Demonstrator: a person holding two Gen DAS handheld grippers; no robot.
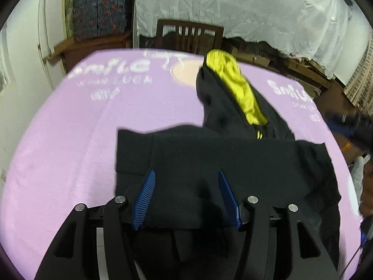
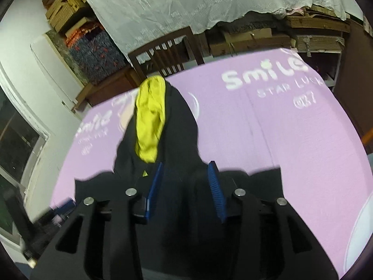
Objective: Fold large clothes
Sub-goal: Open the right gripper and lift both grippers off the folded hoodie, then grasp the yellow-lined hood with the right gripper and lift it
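A black hooded garment (image 1: 233, 158) lies on the purple sheet (image 1: 70, 140), its hood with yellow lining (image 1: 237, 88) pointing away. My left gripper (image 1: 186, 175) is open just above the garment's body, blue pads (image 1: 145, 196) wide apart with black cloth between and under them. In the right wrist view the garment (image 2: 181, 121) and its yellow lining (image 2: 150, 116) lie ahead. My right gripper (image 2: 186, 168) is open over the cloth below the hood, pads (image 2: 215, 186) apart. Whether the fingers touch the cloth I cannot tell.
The purple sheet (image 2: 279, 140) with white "Smile" print covers the table. A dark wooden chair (image 1: 188, 37) stands at the far edge. A white lace cloth (image 2: 186, 0) hangs over stacked boxes behind. A wall and window are to the left.
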